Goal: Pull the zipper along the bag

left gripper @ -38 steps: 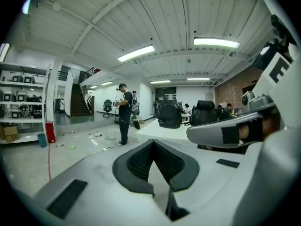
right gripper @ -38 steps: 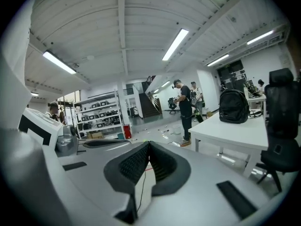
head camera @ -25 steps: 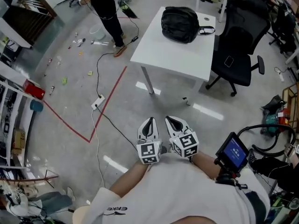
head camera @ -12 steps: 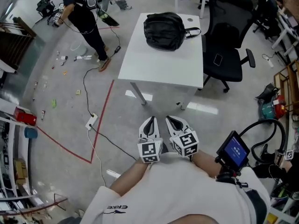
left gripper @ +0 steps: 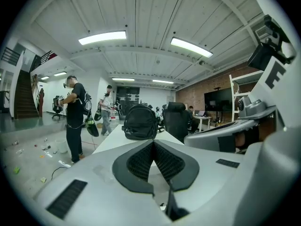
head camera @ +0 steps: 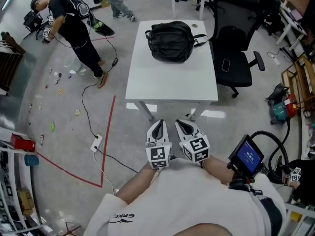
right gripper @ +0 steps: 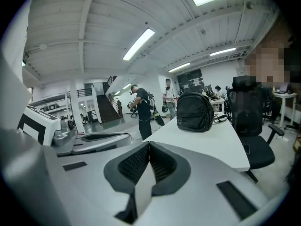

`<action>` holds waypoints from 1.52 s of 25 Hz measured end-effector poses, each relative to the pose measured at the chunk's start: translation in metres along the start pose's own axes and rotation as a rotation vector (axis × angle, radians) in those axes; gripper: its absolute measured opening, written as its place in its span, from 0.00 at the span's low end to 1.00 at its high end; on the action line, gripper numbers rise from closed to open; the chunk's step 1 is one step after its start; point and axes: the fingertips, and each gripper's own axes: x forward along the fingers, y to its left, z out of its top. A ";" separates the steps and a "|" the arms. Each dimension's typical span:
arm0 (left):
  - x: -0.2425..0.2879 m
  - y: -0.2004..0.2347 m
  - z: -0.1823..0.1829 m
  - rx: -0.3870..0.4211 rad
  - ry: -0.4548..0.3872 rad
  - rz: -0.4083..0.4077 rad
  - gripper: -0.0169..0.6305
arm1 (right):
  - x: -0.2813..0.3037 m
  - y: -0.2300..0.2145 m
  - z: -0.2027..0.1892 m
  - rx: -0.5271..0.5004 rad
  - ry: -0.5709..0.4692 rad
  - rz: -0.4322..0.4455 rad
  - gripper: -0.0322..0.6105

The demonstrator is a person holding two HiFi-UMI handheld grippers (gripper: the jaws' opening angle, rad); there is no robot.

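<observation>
**Tongs closed, bag still out of reach.** The left tongs (head camera: 157,124) and right tongs (head camera: 183,125) are held side by side close to the person's chest. Each pair is closed tip to tip with nothing between.

Only the head view takes in the grey floor, with a red tape line (head camera: 105,146) and a power strip (head camera: 96,142) on its cable. It also shows the small screen (head camera: 247,156) by the person's right wrist. The gripper views add what that view lacks: ceiling strip lights (left gripper: 102,37), a staircase (right gripper: 107,109) at the back of the hall, and the black bag (head camera: 170,41) seen side-on, standing upright. Each gripper view also catches the other tongs' body at its edge.

A second ago the white worktop (head camera: 172,82) lay off to the upper right at a slant. It now sits nearer and squarer ahead of the tongs. The person in black (head camera: 74,26) has slid towards the head view's upper-left corner.

The bag rests on the far half of the worktop, beside a black office chair (head camera: 235,58). It is straight ahead of both tongs and well apart from them, with the worktop's bare near half between. Its zipper is too small to make out.
</observation>
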 end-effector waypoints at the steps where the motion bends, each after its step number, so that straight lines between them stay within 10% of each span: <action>1: 0.004 0.006 0.000 0.002 0.002 -0.010 0.03 | 0.007 -0.001 0.003 0.004 -0.003 -0.013 0.06; 19: 0.080 0.026 0.012 0.100 0.037 -0.161 0.03 | 0.061 -0.045 0.025 0.056 -0.041 -0.156 0.06; 38: 0.283 -0.003 0.072 0.171 0.029 -0.202 0.03 | 0.128 -0.228 0.095 0.095 -0.107 -0.204 0.06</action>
